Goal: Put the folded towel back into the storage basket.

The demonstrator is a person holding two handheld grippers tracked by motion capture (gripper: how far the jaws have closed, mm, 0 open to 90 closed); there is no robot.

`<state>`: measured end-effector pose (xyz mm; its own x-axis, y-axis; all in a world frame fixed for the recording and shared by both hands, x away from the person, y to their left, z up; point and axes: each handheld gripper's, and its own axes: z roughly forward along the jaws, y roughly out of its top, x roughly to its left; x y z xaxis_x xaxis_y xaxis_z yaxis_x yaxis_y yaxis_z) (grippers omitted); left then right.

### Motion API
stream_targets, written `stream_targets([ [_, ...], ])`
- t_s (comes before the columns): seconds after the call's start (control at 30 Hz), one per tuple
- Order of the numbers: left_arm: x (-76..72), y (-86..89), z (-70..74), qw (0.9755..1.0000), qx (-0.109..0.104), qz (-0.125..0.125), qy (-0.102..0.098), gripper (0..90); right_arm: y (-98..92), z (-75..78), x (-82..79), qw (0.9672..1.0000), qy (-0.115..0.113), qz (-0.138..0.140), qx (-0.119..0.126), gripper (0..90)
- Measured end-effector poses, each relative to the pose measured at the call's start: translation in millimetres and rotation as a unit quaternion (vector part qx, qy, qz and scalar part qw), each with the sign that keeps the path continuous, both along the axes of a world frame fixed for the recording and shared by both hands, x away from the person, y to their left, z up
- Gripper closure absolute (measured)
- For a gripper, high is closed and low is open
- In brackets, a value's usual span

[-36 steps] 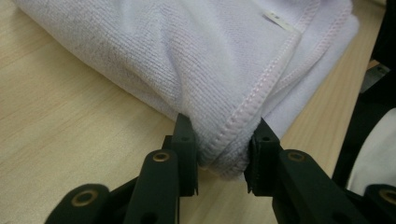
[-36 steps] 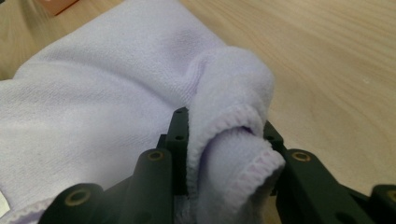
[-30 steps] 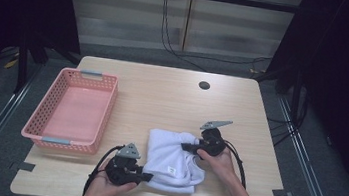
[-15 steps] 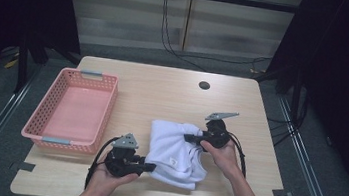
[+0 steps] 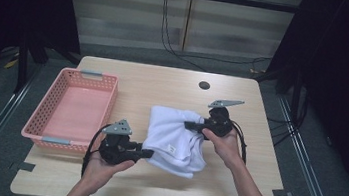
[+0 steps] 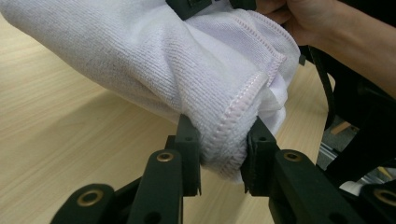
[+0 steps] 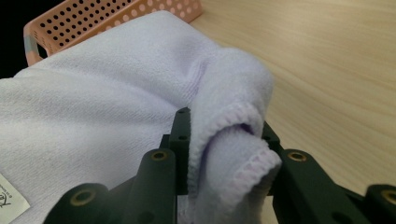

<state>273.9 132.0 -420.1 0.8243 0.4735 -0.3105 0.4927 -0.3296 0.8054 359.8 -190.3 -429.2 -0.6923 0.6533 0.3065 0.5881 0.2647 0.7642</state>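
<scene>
Each gripper, the left gripper [image 5: 148, 152] and the right gripper [image 5: 190, 125], pinched a stitched hem of the soft, looped white towel [image 5: 175, 138], which sagged between them above the pale wooden surface [image 5: 164, 84].

One camera looks down from above on the table [image 5: 164, 84], while two ride close behind the jaws; all share the white towel [image 5: 175, 138].

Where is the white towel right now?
In the high view, the white towel hangs between the left gripper and right gripper, over the table's near middle, right of the pink basket.
</scene>
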Motion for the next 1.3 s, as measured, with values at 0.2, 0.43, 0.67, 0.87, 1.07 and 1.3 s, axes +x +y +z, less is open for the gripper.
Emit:
stream_targets([
  [0.2, 4.1, 11.9, 2.6, 0.9999, 0.001, 0.015, 0.005, 72.1, 10.1, 9.4, 8.5, 1.0, -0.004, 0.008, 0.003, 69.0],
  [0.43, 6.9, 28.7, 9.2, 0.9996, -0.001, 0.028, -0.002, 72.2, 26.6, 16.2, 17.7, 0.9998, -0.004, 0.021, 0.003, 69.2],
  [0.67, 8.7, 48.4, 14.6, 0.9989, -0.011, 0.046, -0.002, 72.1, 47.7, 28.6, 28.3, 0.9994, -0.007, 0.034, 0.001, 69.4],
  [0.87, 9.6, 65.4, 21.9, 0.9983, -0.011, 0.057, -0.009, 72.1, 67.6, 35.8, 36.1, 0.9989, -0.01, 0.046, 0.003, 69.4],
  [1.07, 12.7, 79.4, 30.8, 0.9977, -0.01, 0.066, -0.01, 72.2, 82.1, 41.3, 40.5, 0.9985, -0.014, 0.052, 0.012, 69.4],
  [1.3, 16.4, 96.3, 37.9, 0.9966, -0.017, 0.08, -0.011, 72.2, 98.7, 50.9, 49.1, 0.9983, -0.013, 0.055, 0.013, 69.4],
])
